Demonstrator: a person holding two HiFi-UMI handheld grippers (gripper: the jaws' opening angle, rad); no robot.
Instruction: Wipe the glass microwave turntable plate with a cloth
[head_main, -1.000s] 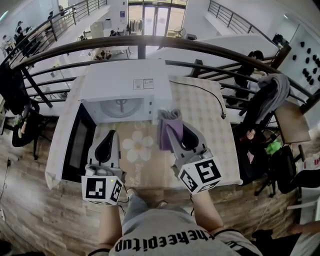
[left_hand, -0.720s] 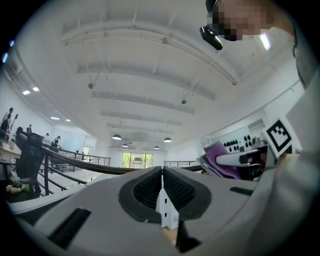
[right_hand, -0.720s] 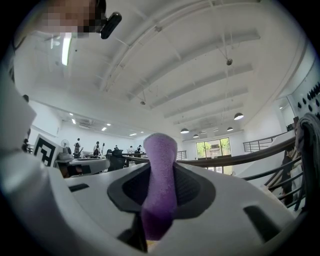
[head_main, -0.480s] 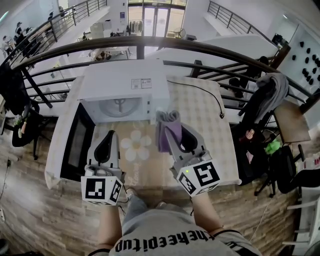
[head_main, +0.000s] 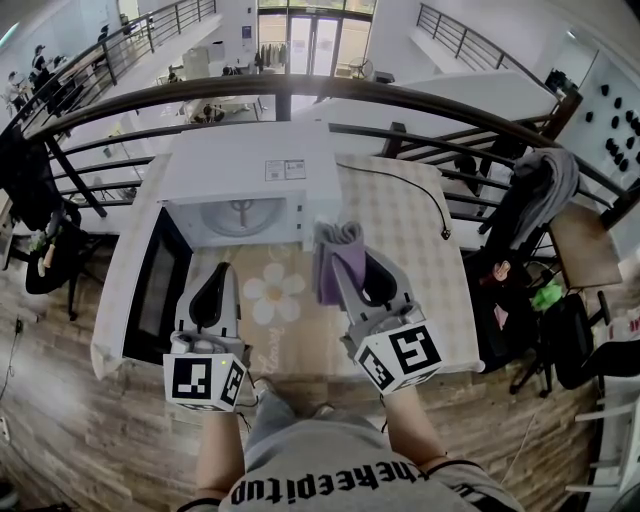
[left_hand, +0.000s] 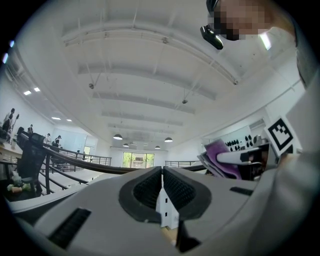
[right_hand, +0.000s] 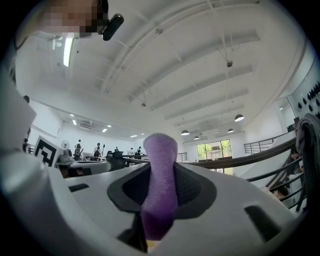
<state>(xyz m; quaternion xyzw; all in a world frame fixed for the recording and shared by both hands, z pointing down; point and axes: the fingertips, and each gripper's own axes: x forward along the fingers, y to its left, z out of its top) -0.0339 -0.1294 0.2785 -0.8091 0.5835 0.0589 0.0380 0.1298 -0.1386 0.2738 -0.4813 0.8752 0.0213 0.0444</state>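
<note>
Two forearms came up from the bottom of the head view, each one carrying a tool over the near side of the counter (head_main: 410, 250). The left hand-held gripper (head_main: 218, 272) pointed away from the person toward the open microwave (head_main: 250, 165). In its own view its jaws (left_hand: 162, 187) were pressed together and nothing was between them. The right hand-held gripper (head_main: 345, 262) was just beside it, a little more forward. Its jaws were clamped on a purple cloth (head_main: 330, 275). In the right gripper view the cloth (right_hand: 161, 165) stood upright between the two dark pads and rose above them as a folded, rounded strip.

Between the two tools a mat with a white flower (head_main: 275, 290) lay on the counter, which had a light patterned cover. Behind the mat stood the white microwave, with its dark door (head_main: 155, 285) swung fully open to the left. The glass turntable plate (head_main: 240, 215) lay flat inside the cavity, on the floor of the oven, well apart from the cloth and from both tools. A black cable (head_main: 400, 185) ran across the counter to the right of the microwave. Farther away a dark curved railing (head_main: 400, 95) closed off the counter's back side, and beyond it a large bright hall opened.
</note>
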